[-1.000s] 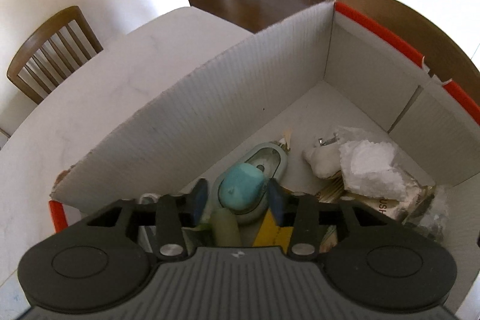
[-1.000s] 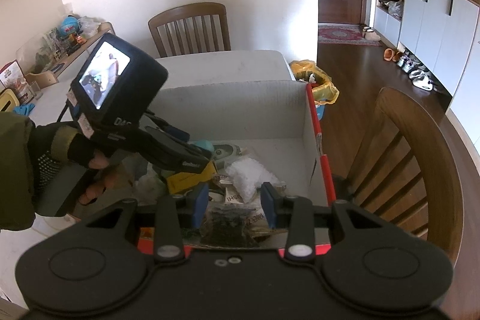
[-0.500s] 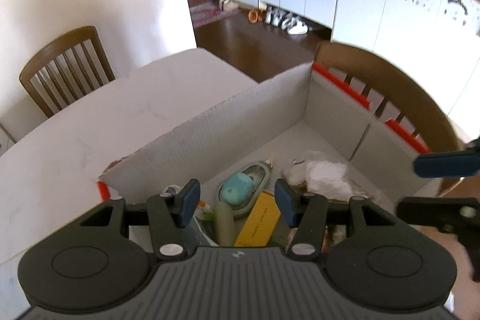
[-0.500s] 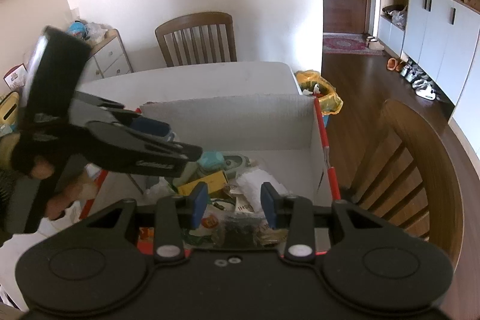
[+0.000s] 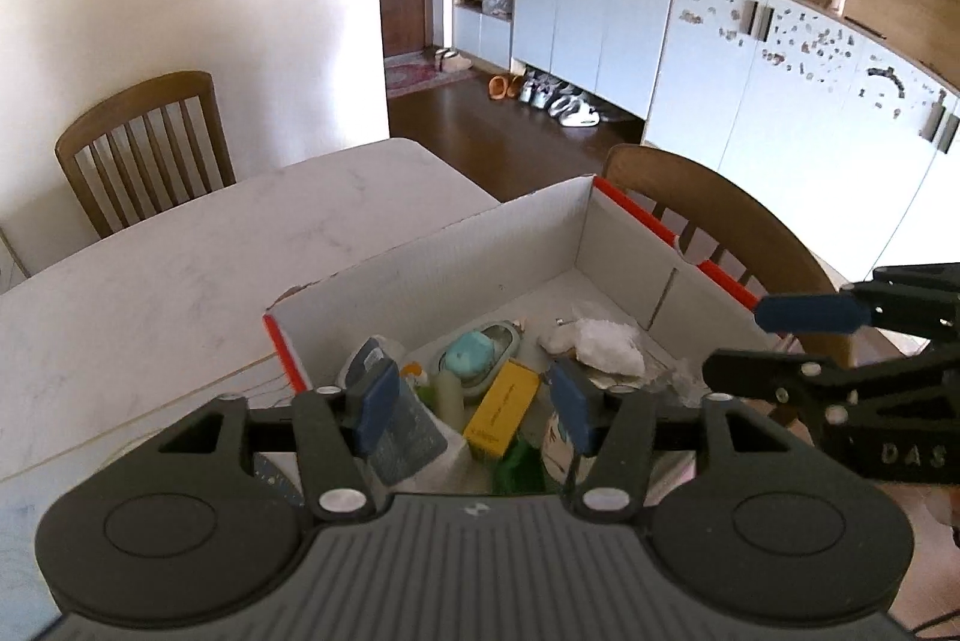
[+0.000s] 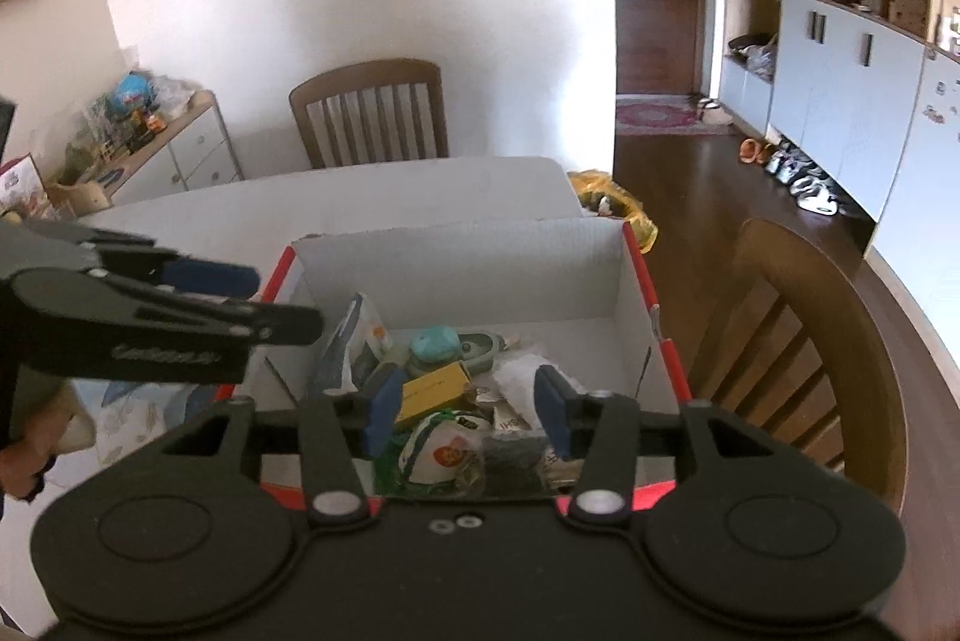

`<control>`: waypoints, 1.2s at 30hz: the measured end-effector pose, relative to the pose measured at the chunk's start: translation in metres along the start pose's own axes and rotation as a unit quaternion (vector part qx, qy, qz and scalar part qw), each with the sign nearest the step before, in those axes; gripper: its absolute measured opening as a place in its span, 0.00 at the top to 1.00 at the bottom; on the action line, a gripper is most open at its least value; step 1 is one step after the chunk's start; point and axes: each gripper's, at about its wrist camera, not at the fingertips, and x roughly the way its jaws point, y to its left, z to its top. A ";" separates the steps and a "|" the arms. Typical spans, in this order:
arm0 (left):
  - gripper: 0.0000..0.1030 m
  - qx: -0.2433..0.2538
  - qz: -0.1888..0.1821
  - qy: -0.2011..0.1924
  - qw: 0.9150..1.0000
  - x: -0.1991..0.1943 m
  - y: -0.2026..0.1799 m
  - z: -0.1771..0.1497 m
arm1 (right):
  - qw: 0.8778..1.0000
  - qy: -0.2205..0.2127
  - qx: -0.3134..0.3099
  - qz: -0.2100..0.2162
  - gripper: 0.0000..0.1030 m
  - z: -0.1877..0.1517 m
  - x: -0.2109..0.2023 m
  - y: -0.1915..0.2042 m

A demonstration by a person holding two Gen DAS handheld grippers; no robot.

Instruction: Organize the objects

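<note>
**Two grippers above the box, both empty, jaws opening**

Both units hang over the white cardboard box point(image 5: 456, 275) with the red edge trim; it sits at the corner of the pale surface point(image 5: 180, 281).

Left gripper point(image 5: 474, 404): jaws opening, about half spread, nothing between the pads. I see only box contents beyond them. It points down into the near end of the box. In the right wrist view it comes in from the left edge point(image 6: 252, 302), above the box's left rim, with a hand point(image 6: 30, 455) on its grip.

Right gripper point(image 6: 468, 416): jaws opening, roughly mid-width, nothing gripped. It shows in the left wrist view at the right edge point(image 5: 774, 335), over the box's right wall.

Box contents, all piled at the near end, far end bare:
- yellow carton point(image 5: 503, 416), lying tilted, centre of the pile
- teal oval item point(image 5: 471, 358) on a grey-green tray, just behind the carton
- white crumpled bag point(image 5: 600, 344), right of the teal item
- grey-blue pouch point(image 5: 396, 425) leaning at the left side
- round white packet with orange print point(image 6: 441, 452), nearest the right gripper
- dark packet point(image 6: 513, 455) just beside it

Wooden chair point(image 5: 720, 227) stands against the box's right side; a second chair point(image 5: 144, 137) is at the far end of the surface.
</note>
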 end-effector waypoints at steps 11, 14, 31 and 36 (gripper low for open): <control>0.29 0.008 -0.008 -0.042 0.999 -0.042 0.012 -0.026 | 0.999 -0.029 0.026 -0.019 0.38 -0.012 -0.021 0.021; 0.21 0.002 -0.019 -0.049 0.999 -0.049 0.018 -0.031 | 0.998 -0.042 0.030 -0.021 0.28 -0.013 -0.025 0.028; 0.00 -0.004 -0.047 -0.093 0.995 -0.078 0.035 -0.049 | 0.993 -0.091 0.060 -0.040 0.01 -0.025 -0.051 0.052; 0.00 -0.007 -0.057 -0.107 0.993 -0.086 0.038 -0.056 | 0.992 -0.094 0.073 -0.049 0.01 -0.033 -0.054 0.057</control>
